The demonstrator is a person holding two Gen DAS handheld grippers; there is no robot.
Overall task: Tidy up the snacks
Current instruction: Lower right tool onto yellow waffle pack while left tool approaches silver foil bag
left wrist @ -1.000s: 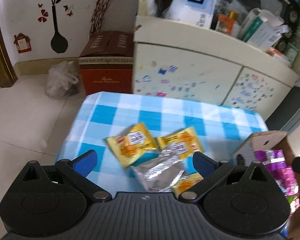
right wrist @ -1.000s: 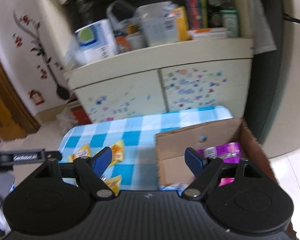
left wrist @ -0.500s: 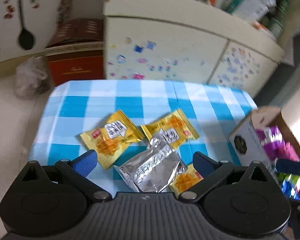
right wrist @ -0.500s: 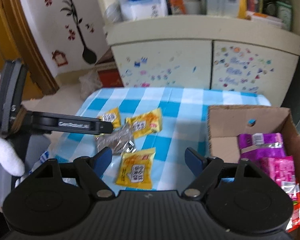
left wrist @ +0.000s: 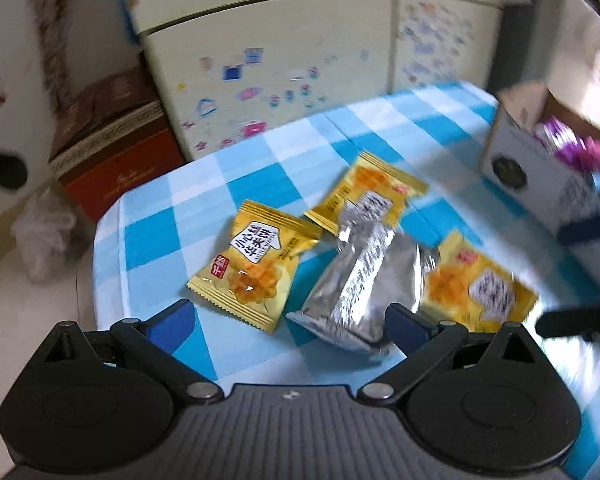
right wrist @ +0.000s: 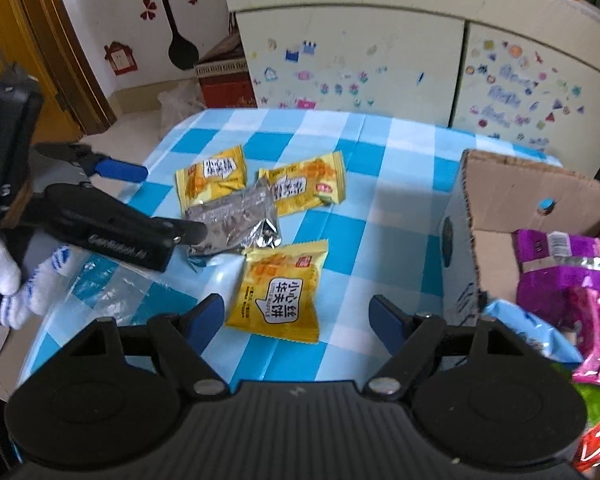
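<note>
Blue pads on my right gripper (right wrist: 298,318) stood wide apart with nothing between them, and the nearest yellow packet (right wrist: 281,290) lay flat on the checked tablecloth (right wrist: 384,240) just ahead, a little toward the left pad. Its long axis ran away from me, roughly along the line the gripper pointed, so I judged the jaws could straddle its narrow width without a roll of the wrist. My left gripper (left wrist: 290,320) was also open and empty, hanging over the silver packet (left wrist: 364,280), with another yellow packet (left wrist: 256,266) just left of that. In the right view, one left finger (right wrist: 188,232) lay against the silver packet's near edge. Two more yellow packets sat beyond. The cardboard box (right wrist: 500,200), already holding purple and pink packets, stood to my right, nearer the right hand.
</note>
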